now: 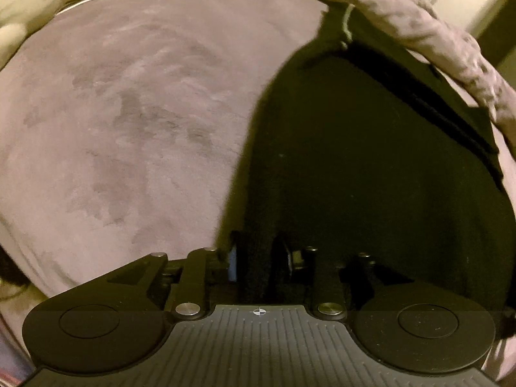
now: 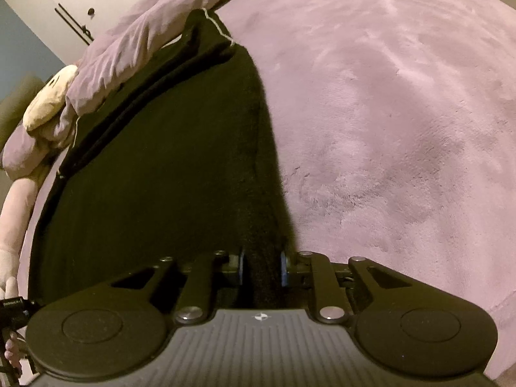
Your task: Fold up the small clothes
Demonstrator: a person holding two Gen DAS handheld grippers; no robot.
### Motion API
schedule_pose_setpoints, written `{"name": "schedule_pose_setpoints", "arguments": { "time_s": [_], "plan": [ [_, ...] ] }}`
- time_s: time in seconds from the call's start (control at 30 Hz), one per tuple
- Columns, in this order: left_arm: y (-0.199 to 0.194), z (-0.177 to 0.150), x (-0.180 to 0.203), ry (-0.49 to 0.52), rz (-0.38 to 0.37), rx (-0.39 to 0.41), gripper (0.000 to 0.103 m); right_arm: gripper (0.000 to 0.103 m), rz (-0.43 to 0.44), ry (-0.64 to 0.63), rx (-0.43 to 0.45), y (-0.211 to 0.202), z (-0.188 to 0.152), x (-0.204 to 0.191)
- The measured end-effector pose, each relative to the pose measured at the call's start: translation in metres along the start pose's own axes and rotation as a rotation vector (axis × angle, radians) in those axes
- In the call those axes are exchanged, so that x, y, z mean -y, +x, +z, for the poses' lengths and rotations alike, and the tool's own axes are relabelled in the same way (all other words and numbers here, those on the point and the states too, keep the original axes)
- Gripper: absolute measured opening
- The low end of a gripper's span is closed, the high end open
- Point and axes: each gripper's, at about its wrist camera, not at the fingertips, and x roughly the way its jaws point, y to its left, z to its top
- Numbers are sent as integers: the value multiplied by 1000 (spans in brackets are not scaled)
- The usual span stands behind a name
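Observation:
A black garment [image 1: 371,167] lies spread on a mauve plush blanket [image 1: 129,113], its far end with a pale trim line near the rumpled blanket edge. My left gripper [image 1: 259,262] is shut on the garment's near left edge. In the right wrist view the same black garment [image 2: 154,174] stretches away to the far left. My right gripper [image 2: 261,269] is shut on its near right edge, a fold of black cloth pinched between the blue pads [image 2: 283,269].
A bunched mauve duvet [image 2: 129,42] borders the garment's far side. A cream plush toy [image 2: 48,100] lies at the left, with white cupboard doors [image 2: 80,3] behind. The blanket [image 2: 403,129] spreads wide to the right. A hand [image 2: 11,351] holding the other gripper's handle shows at lower left.

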Motion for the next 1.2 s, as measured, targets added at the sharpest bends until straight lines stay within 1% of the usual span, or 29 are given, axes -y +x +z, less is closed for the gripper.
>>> {"name": "schedule_pose_setpoints", "arguments": {
  "time_s": [0.03, 0.1, 0.17, 0.23, 0.3, 0.47, 0.5, 0.6, 0.73, 0.83, 1.03, 1.1, 1.2],
  "plan": [
    [0, 1, 1, 7, -2, -9, 29, 19, 2, -2, -6, 0, 0, 1],
    [1, 6, 1, 21, -21, -36, 13, 19, 6, -19, -24, 1, 2, -1],
    [1, 12, 2, 19, -27, -69, 12, 18, 9, -43, -47, 2, 5, -3],
    [0, 18, 1, -3, -56, -106, 11, 14, 33, -53, -74, 1, 9, -4],
    [-7, 26, 0, -24, -94, -114, 11, 12, 99, -21, -95, -4, 17, -3],
    [-35, 55, 3, -102, -238, -59, 10, 11, 250, 74, -80, -20, 44, -5],
    [-40, 62, 6, -101, -259, -40, 10, 11, 276, 85, -72, -22, 51, -8],
    [-48, 85, 16, -98, -293, -5, 10, 11, 345, 114, -44, -25, 71, -18],
    [-48, 119, 28, -94, -302, 50, 10, 11, 404, 175, 5, -18, 103, -29],
    [-43, 141, 28, -133, -325, 79, 10, 11, 394, 190, 51, -9, 121, -38],
    [-21, 176, 28, -183, -314, 105, 10, 11, 340, 224, 127, 11, 157, -40],
    [-11, 191, 31, -194, -306, 108, 10, 11, 323, 218, 149, 19, 170, -40],
    [3, 213, 37, -194, -293, 125, 10, 10, 288, 197, 179, 35, 194, -51]
  ]
}}
